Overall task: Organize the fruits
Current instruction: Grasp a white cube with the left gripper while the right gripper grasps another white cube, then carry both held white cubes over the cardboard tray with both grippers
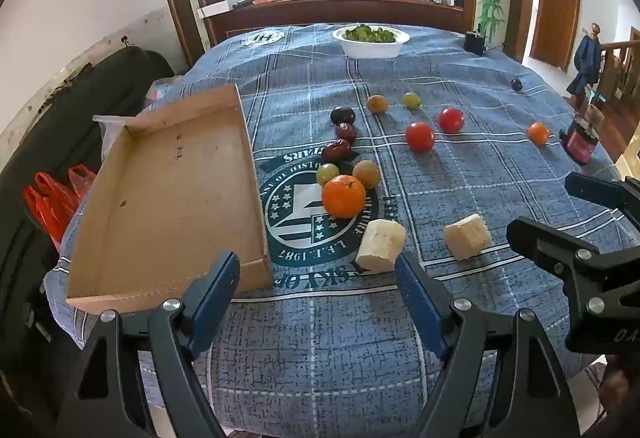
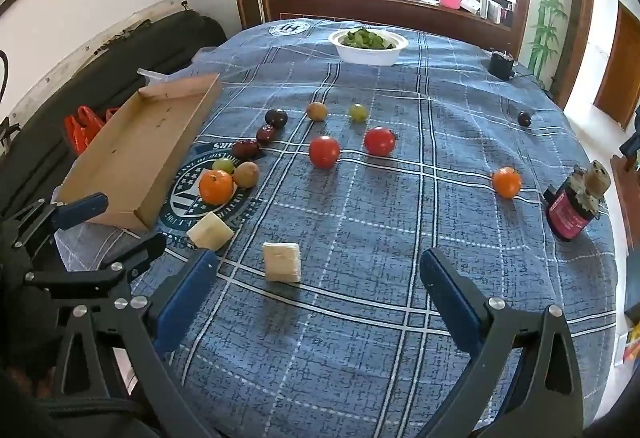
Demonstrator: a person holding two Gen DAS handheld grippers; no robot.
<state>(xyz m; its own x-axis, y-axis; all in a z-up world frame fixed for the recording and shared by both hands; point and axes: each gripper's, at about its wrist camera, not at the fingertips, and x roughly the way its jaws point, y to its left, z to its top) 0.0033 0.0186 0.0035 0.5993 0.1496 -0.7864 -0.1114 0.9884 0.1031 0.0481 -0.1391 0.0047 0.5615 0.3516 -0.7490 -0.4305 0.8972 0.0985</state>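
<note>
Item: pale peeled cut fruit chunk (image 1: 380, 245) on blue plaid-clothed desk (image 1: 460, 158), just ahead of the left gripper (image 1: 318, 274), jaws spread and empty, beside shallow brown cardboard tray (image 1: 172, 198); right gripper (image 2: 316, 274) likewise spread, empty.

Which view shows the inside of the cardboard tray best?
The left wrist view: the shallow brown cardboard tray lies close, its whole bare floor visible. The right wrist view shows the tray farther off at a slant, with part of its floor hidden by the near wall.

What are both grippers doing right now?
Left gripper: jaws open, holding nothing.
Right gripper: jaws open, holding nothing.
</note>
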